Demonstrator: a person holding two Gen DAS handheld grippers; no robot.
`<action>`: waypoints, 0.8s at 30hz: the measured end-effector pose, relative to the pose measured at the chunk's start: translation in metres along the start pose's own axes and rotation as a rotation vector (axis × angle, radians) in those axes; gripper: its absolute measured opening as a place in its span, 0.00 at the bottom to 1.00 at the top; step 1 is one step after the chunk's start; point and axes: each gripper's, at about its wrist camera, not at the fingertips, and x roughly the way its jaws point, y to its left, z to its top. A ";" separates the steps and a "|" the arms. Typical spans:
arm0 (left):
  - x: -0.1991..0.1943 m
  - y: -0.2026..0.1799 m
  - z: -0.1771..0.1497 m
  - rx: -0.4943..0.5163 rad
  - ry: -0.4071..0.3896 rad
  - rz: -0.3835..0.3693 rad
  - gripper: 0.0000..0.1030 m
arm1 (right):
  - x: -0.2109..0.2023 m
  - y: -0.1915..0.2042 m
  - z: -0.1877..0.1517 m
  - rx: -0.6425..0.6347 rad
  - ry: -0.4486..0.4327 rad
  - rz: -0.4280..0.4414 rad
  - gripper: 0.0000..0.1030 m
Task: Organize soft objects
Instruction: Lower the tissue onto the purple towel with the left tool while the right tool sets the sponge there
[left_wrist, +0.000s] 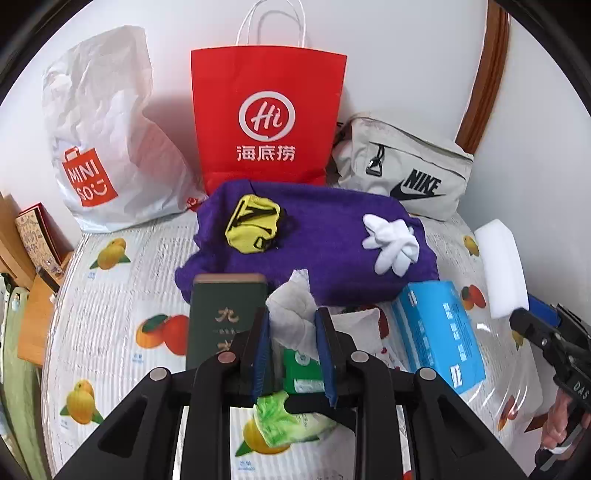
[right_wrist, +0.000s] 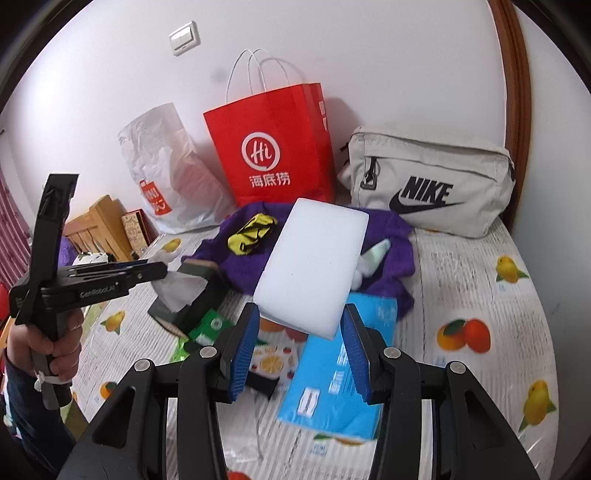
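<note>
My right gripper (right_wrist: 300, 320) is shut on a white sponge block (right_wrist: 314, 266) and holds it above the table; the block also shows in the left wrist view (left_wrist: 502, 269). My left gripper (left_wrist: 292, 323) is shut on a white tissue (left_wrist: 291, 314) sticking up from a dark green tissue box (left_wrist: 218, 314). A purple towel (left_wrist: 317, 236) lies behind, with a yellow and black cloth (left_wrist: 253, 229) and a white sock (left_wrist: 391, 243) on it. A blue tissue pack (left_wrist: 439, 328) lies to the right.
A red paper bag (left_wrist: 267, 118), a white Miniso bag (left_wrist: 107, 129) and a grey Nike pouch (left_wrist: 402, 166) stand against the wall. Green wipe packs (left_wrist: 288, 421) lie under my left gripper. The fruit-print cloth (left_wrist: 110, 325) covers the table. Wooden furniture (left_wrist: 33, 306) stands at left.
</note>
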 end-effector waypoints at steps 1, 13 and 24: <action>0.002 0.002 0.004 -0.004 0.000 0.001 0.23 | 0.003 -0.001 0.006 -0.001 -0.003 -0.002 0.44; 0.032 0.014 0.040 -0.026 0.018 -0.014 0.23 | 0.046 -0.019 0.059 0.004 -0.003 -0.033 0.44; 0.073 0.024 0.068 -0.046 0.050 -0.016 0.23 | 0.097 -0.050 0.088 0.027 0.046 -0.081 0.44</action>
